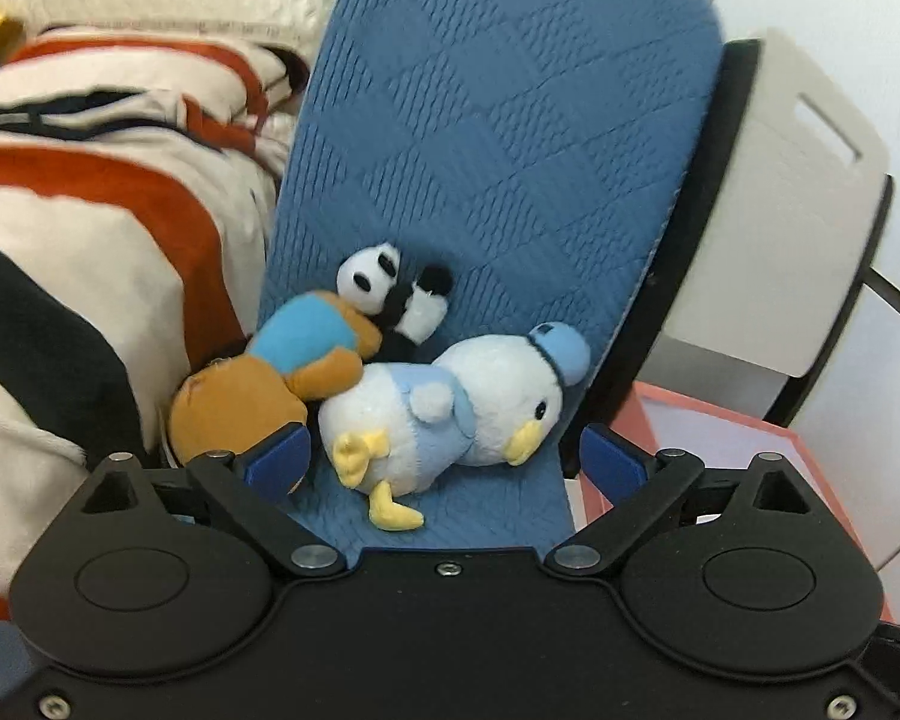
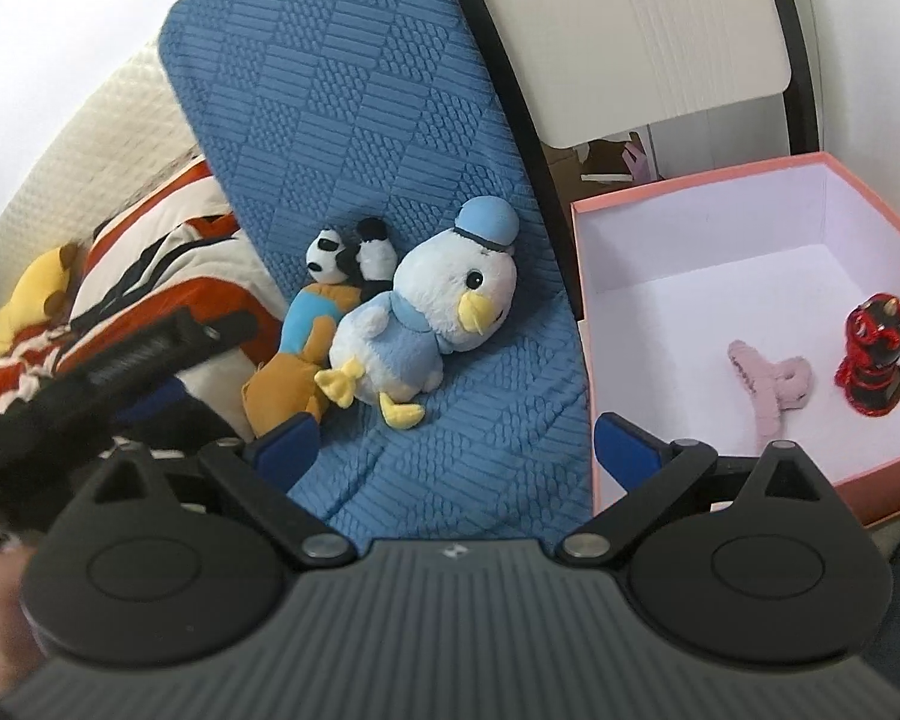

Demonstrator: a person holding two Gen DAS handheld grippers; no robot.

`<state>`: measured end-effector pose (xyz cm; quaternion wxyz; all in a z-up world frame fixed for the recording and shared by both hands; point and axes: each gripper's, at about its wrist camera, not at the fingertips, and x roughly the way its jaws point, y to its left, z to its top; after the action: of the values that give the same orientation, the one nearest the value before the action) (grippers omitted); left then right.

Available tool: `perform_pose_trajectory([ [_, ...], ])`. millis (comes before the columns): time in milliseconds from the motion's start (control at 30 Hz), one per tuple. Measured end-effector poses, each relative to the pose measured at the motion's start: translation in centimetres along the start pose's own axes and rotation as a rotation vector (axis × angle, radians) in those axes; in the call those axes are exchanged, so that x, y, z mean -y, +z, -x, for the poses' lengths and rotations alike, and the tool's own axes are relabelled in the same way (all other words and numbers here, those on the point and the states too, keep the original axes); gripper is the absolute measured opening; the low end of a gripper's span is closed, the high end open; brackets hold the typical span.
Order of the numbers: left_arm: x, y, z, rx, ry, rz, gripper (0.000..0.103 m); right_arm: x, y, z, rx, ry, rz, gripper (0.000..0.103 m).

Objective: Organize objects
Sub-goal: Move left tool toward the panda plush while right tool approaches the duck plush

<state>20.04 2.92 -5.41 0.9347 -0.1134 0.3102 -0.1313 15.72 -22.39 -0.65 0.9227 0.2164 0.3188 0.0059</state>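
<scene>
Both our grippers, left (image 1: 444, 459) and right (image 2: 453, 441), gape wide and empty before the duck plush (image 2: 417, 324); beside it lie a bear plush (image 2: 306, 354) and panda plush (image 2: 354, 258), with the pink box (image 2: 588, 324) alongside.

The left hand-held gripper (image 1: 444, 459) points downward with its jaws spread wide and empty; the right hand-held gripper (image 2: 456, 447) likewise (blue pads (image 2: 285, 444) well apart).

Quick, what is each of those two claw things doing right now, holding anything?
Left gripper: open, holding nothing; the duck lies just ahead of it.
Right gripper: open, holding nothing.
</scene>
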Motion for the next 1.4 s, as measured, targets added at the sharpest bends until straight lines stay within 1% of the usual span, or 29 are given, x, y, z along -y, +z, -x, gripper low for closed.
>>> perform_pose_trajectory([
  [100, -0.8, 0.2, -2.3, -0.049, 0.006, -0.002, 0.096, -0.4, 0.1, -1.4, 0.028, -0.017, 0.007, 0.1],
  [167, -1.3, 0.7, -3.7, -0.056, 0.005, -0.007, 0.096, -0.7, 0.3, -2.5, 0.041, -0.027, 0.011, 0.1],
  [233, -1.7, 1.4, -5.1, -0.058, 0.028, -0.015, 0.096, -0.8, 0.5, -3.8, 0.038, -0.021, -0.011, 0.1],
  [367, -2.8, 3.1, -7.7, -0.076, 0.0, -0.008, 0.095, -0.9, 1.2, -6.3, 0.035, -0.015, -0.06, 0.1],
  [433, -3.3, 4.0, -9.2, -0.1, -0.029, -0.004, 0.094, -0.7, 1.7, -7.8, 0.019, -0.012, -0.117, 0.1],
  [500, -3.9, 4.7, -10.8, -0.123, -0.045, 0.015, 0.093, -0.3, 2.0, -9.2, 0.007, -0.007, -0.196, 0.1],
  [567, -4.5, 5.4, -12.1, -0.138, -0.062, 0.034, 0.092, -0.2, 2.1, -10.5, -0.006, -0.004, -0.246, 0.1],
  [633, -4.9, 6.1, -13.4, -0.143, -0.068, 0.047, 0.092, -0.4, 2.2, -11.9, -0.009, -0.003, -0.277, 0.1],
  [733, -5.4, 7.1, -15.3, -0.152, -0.068, 0.037, 0.091, -0.9, 2.3, -13.9, -0.022, 0.006, -0.324, 0.1],
  [800, -6.0, 7.7, -16.5, -0.161, -0.053, 0.035, 0.086, -1.1, 2.6, -15.1, -0.029, 0.025, -0.357, 0.1],
  [933, -7.5, 8.5, -18.5, -0.18, -0.056, 0.081, 0.084, -1.7, 3.4, -17.7, -0.041, 0.006, -0.389, 0.1],
  [1033, -7.9, 9.0, -20.0, -0.179, -0.038, 0.066, 0.084, -1.6, 3.9, -20.0, -0.073, 0.006, -0.439, 0.1],
  [1100, -8.3, 9.2, -20.9, -0.188, -0.039, 0.075, 0.084, -1.6, 4.1, -21.3, -0.089, 0.001, -0.458, 0.1],
  [1167, -8.3, 9.5, -21.9, -0.197, -0.046, 0.079, 0.083, -1.6, 4.2, -22.5, -0.099, -0.002, -0.471, 0.1],
  [1333, -8.2, 10.0, -23.6, -0.184, -0.052, 0.049, 0.083, -1.9, 4.2, -25.3, -0.114, -0.008, -0.537, 0.1],
  [1400, -8.1, 10.2, -24.3, -0.183, -0.042, 0.035, 0.083, -2.1, 4.3, -26.3, -0.117, -0.017, -0.556, 0.1],
])
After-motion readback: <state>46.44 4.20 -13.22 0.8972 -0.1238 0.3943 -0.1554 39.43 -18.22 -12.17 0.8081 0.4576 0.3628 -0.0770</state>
